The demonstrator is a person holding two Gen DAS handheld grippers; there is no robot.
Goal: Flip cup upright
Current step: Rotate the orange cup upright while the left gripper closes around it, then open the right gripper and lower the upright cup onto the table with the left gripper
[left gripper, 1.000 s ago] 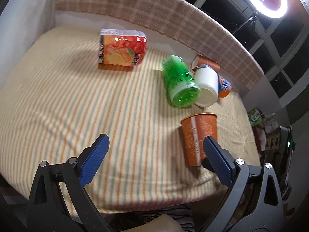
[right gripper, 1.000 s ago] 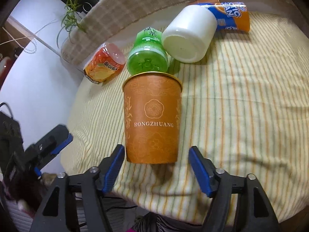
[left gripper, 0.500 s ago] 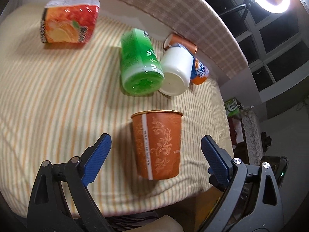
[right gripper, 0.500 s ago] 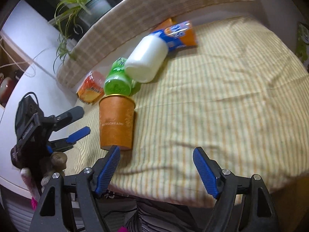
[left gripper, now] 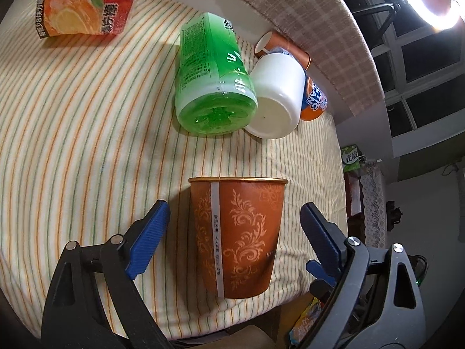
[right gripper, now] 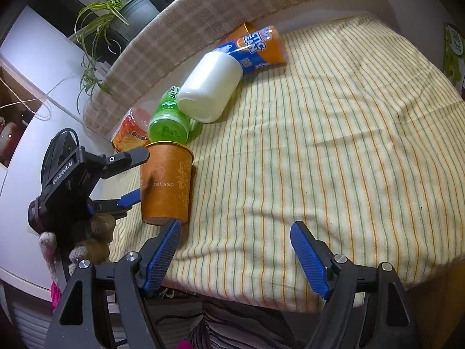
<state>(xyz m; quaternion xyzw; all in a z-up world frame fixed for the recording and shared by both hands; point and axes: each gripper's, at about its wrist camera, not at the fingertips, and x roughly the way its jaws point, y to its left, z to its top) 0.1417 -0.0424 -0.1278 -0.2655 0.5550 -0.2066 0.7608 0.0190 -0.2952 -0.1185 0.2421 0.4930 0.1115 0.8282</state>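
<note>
An orange paper cup [left gripper: 238, 235] with a leaf pattern stands on the striped cloth near the table's front edge, its gold rim on top. My left gripper [left gripper: 234, 221] is open, one blue finger on each side of the cup, neither touching it. In the right wrist view the cup [right gripper: 165, 186] is at the left, with the left gripper [right gripper: 136, 174] around it. My right gripper [right gripper: 235, 250] is open and empty, drawn back to the right of the cup above the table's front edge.
A green bottle [left gripper: 212, 78], a white jar [left gripper: 276, 99] and an orange-and-blue cup [left gripper: 314, 99] lie on their sides behind the cup. An orange juice carton [left gripper: 84, 3] lies at the far left. A checked backrest [right gripper: 232, 3] borders the far edge.
My left gripper has moved right and forward until its open fingers flank the cup. My right gripper has backed away from the cup and shifted to the right.
</note>
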